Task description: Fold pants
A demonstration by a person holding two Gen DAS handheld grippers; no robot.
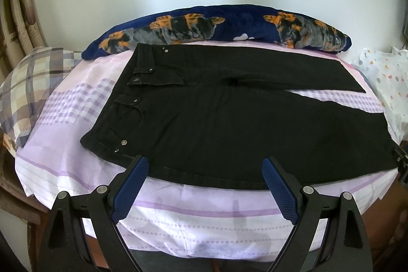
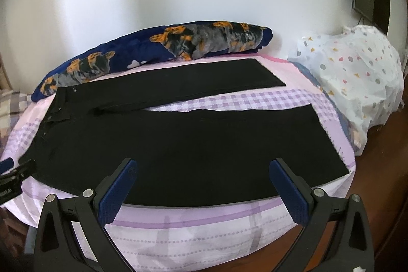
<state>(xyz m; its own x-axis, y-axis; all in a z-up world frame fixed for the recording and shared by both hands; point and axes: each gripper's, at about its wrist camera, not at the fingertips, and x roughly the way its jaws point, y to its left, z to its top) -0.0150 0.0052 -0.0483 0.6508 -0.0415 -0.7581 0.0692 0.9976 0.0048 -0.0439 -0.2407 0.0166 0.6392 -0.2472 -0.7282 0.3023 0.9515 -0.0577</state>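
Black pants (image 1: 229,124) lie flat on the bed, waistband to the left, both legs spread apart and running to the right. The right wrist view shows the same pants (image 2: 191,149) with a wedge of sheet between the legs. My left gripper (image 1: 205,162) hangs open over the near edge of the near leg, close to the waist end, with nothing between its blue pads. My right gripper (image 2: 204,163) is open too, above the near edge of the near leg further toward the hem. The left gripper's tip (image 2: 15,172) shows at the left edge of the right wrist view.
A pink and purple checked sheet (image 1: 76,144) covers the bed. A navy blanket with orange print (image 1: 216,24) lies along the far wall. A plaid pillow (image 1: 30,83) sits at the left; a white dotted bag (image 2: 357,78) at the right. Wooden floor (image 2: 382,182) lies beyond the bed's right side.
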